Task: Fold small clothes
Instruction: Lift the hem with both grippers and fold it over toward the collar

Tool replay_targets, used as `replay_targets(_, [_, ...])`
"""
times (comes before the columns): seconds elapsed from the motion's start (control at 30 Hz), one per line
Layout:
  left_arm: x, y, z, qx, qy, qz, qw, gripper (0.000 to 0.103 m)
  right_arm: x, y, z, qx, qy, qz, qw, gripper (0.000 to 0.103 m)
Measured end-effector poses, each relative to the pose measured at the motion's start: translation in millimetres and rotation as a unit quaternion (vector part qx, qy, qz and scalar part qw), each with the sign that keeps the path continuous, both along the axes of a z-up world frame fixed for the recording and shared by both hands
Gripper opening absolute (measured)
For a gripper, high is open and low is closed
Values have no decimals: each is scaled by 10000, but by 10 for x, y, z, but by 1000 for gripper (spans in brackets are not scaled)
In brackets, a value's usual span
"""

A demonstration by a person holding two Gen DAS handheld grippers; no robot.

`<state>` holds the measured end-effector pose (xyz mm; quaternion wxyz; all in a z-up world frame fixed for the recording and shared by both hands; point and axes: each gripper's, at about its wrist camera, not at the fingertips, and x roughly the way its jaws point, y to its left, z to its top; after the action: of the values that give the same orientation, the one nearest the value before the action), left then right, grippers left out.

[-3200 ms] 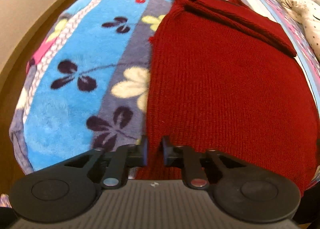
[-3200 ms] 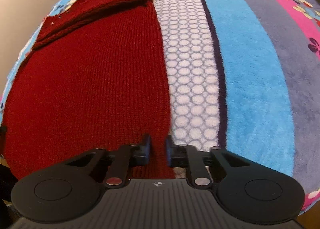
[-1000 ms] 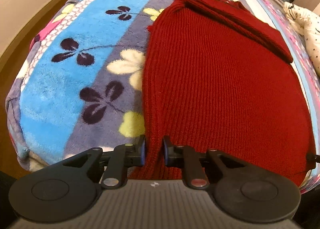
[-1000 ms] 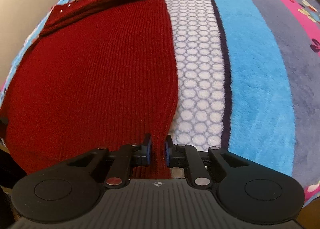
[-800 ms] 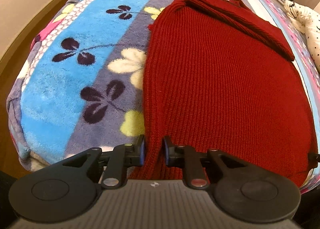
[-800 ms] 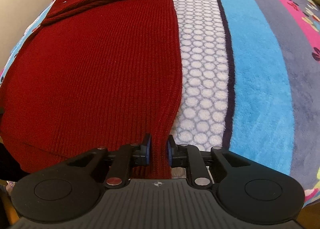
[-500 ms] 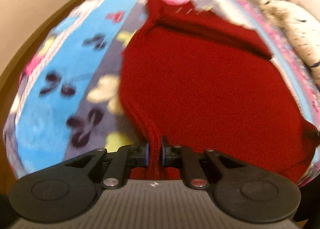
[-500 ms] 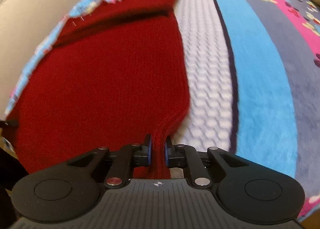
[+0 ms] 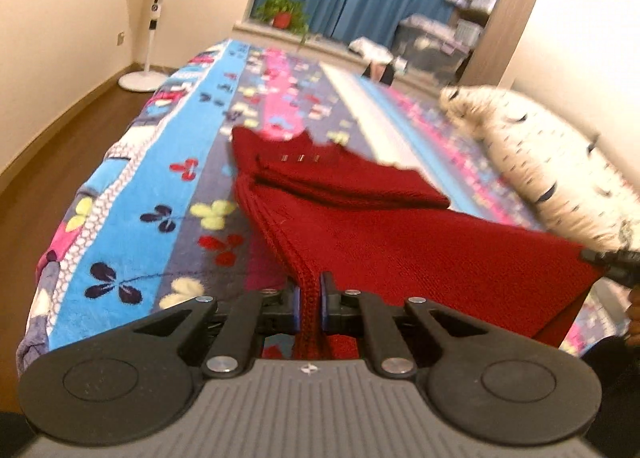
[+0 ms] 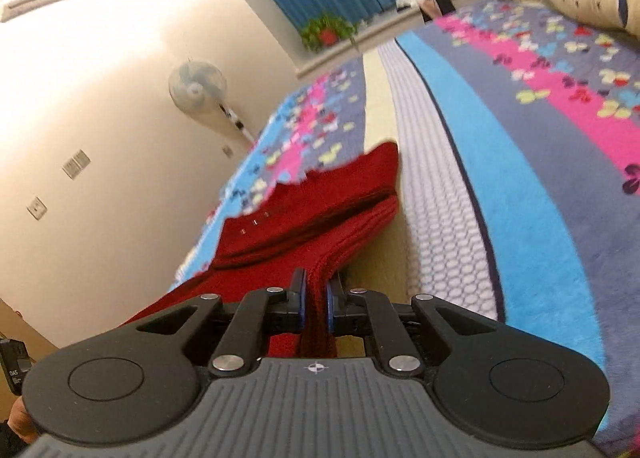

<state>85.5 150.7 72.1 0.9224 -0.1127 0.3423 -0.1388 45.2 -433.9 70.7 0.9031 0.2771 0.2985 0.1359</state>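
While both claws are clamping the near hem, the red sweater [image 9: 400, 242] is hanging lifted over the bed [image 9: 132, 194].
Left claw [image 9: 308, 304] and right claw [image 10: 316, 310] are best carrying the hem level toward the collar; bed edge at left, pillow [image 9: 560, 162] at right, open blanket ahead.

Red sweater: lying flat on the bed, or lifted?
Partly lifted. The red sweater has its near hem pinched in the left gripper and right gripper; its far end rests on the blanket.
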Motion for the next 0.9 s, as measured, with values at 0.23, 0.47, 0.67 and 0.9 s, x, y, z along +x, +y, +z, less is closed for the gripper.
replay_targets(0.23, [-632, 235, 725, -597, -587, -564, 9949, 9, -715, -251, 498, 25, -679, 208, 9975, 9])
replay_targets(0.47, [-199, 429, 425, -864, 93, -138, 9961, 9, -447, -484, 364, 281, -371, 24, 9989, 9])
replay_targets(0.67, [986, 418, -149, -615, 719, 240, 9952, 9, 747, -481, -230, 84, 699, -250, 9972, 9])
replay_targets(0.9, [2029, 385, -992, -310, 1491, 466, 9872, 10, 1802, -331, -985, -134, 1674, -561, 9842, 9])
